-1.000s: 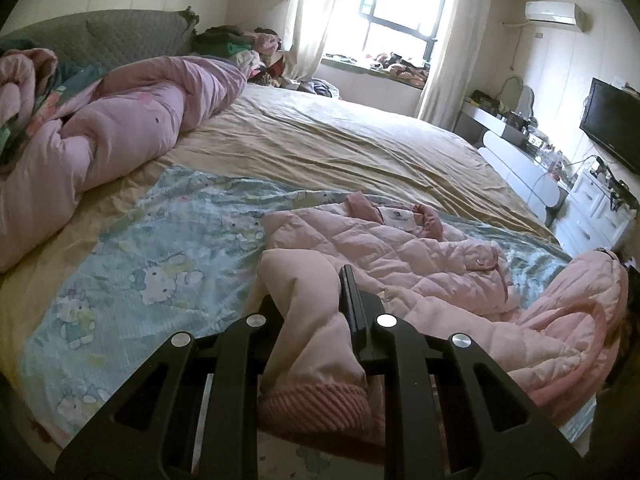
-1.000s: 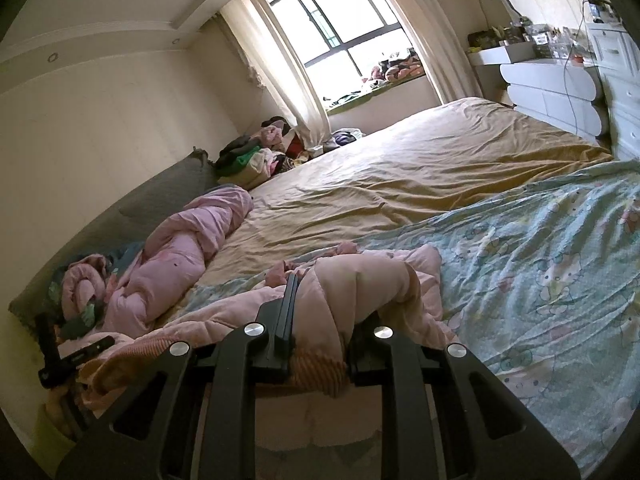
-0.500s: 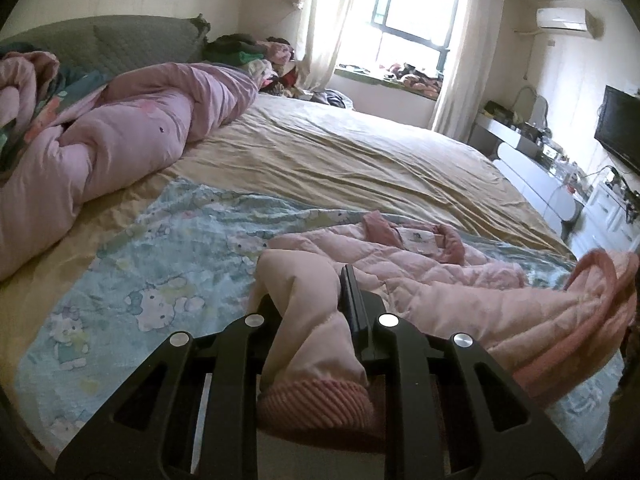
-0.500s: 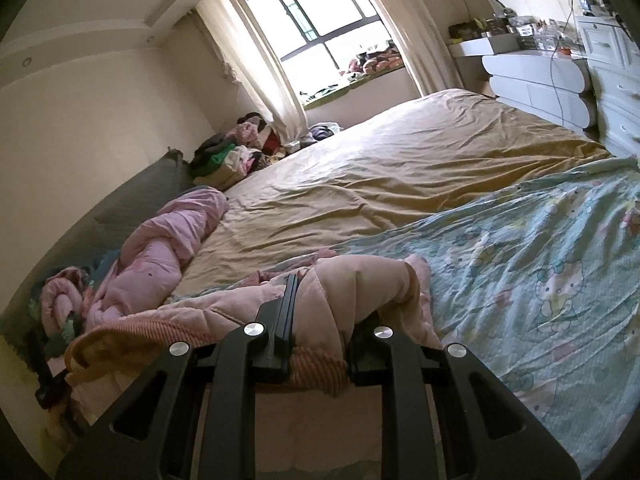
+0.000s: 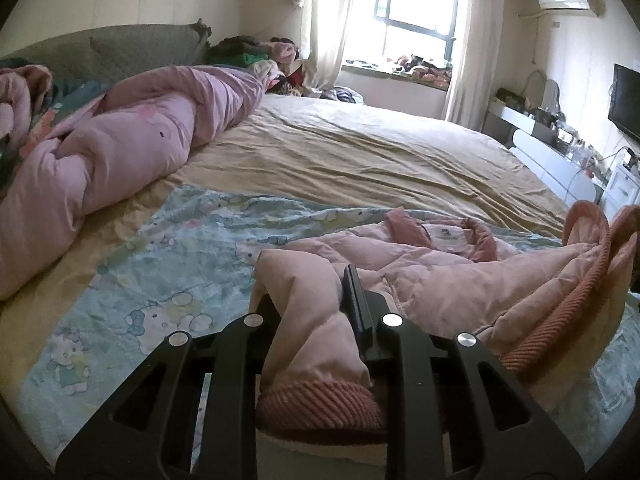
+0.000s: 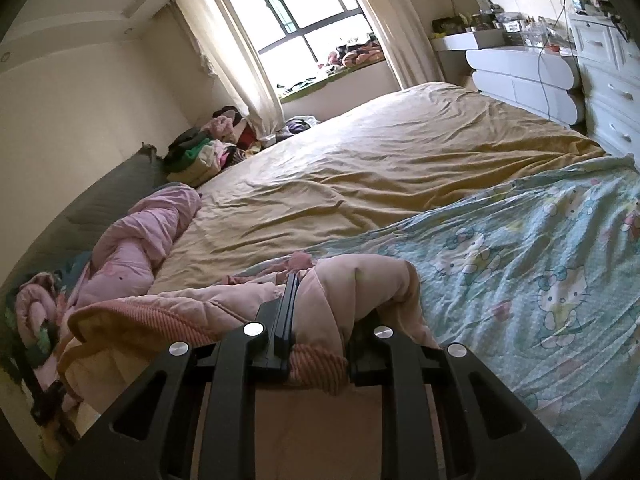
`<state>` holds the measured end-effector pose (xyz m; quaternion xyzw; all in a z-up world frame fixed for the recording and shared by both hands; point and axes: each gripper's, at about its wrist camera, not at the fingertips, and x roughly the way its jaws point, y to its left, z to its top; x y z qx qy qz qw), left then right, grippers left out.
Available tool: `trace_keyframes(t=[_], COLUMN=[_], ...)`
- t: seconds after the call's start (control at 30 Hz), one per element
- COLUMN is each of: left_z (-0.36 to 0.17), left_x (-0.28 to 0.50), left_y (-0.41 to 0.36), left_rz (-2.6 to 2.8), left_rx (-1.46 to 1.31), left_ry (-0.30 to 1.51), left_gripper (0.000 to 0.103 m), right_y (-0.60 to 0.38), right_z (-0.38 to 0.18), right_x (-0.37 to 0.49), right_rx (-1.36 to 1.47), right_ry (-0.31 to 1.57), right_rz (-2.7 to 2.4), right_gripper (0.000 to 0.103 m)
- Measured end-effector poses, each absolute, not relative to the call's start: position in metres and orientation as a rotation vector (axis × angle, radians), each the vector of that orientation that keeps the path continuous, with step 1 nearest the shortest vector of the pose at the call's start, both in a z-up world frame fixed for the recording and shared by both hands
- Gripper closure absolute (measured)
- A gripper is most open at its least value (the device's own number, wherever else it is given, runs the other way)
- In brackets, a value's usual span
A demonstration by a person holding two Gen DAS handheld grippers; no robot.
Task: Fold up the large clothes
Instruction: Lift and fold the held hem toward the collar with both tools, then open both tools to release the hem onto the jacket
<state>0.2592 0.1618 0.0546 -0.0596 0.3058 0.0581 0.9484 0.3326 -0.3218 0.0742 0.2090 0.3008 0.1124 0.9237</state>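
A pink quilted jacket [image 5: 436,264] with ribbed darker pink hem lies on the light blue cartoon-print sheet [image 5: 160,280], collar and white label facing up. My left gripper [image 5: 316,300] is shut on the jacket's hem at one bottom corner, ribbed band bunched between the fingers. My right gripper [image 6: 324,308] is shut on the other bottom corner of the jacket [image 6: 360,280]. The hem stretches between both grippers, lifted off the bed; its ribbed edge [image 5: 592,272] rises at the right of the left wrist view.
A rolled pink duvet [image 5: 132,148] lies along the grey headboard [image 5: 132,48]. A tan sheet [image 5: 360,160] covers the far bed. A clothes pile [image 6: 204,152] sits by the window. White drawers [image 6: 600,80] stand along the right.
Both grippers have lifted the jacket's hem and carried it forward over the jacket toward the collar. The hem edge now stands higher at the right of the left wrist view.
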Motion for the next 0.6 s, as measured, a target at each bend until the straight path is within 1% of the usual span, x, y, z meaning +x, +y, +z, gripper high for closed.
trace_keyframes(t=[0.37, 0.5, 0.6], left_z=[0.038, 0.036, 0.028], left_x=[0.305, 0.32, 0.324], left_y=[0.163, 0.165, 0.165], left_rz=[0.148, 0.149, 0.141], left_rx=[-0.145, -0.206, -0.219], left_ry=[0.657, 0.648, 0.642], left_gripper=[0.087, 0.086, 0.086], right_y=[-0.316, -0.317, -0.321], right_z=[0.055, 0.051, 0.049], right_x=[0.37, 0.379, 0.381], right_rx=[0.428, 0.451, 0.501], right_ry=[0.66, 0.671, 0.668], right_rz=[0.186, 0.177, 0.2], right_gripper=[0.084, 0.08, 0.073])
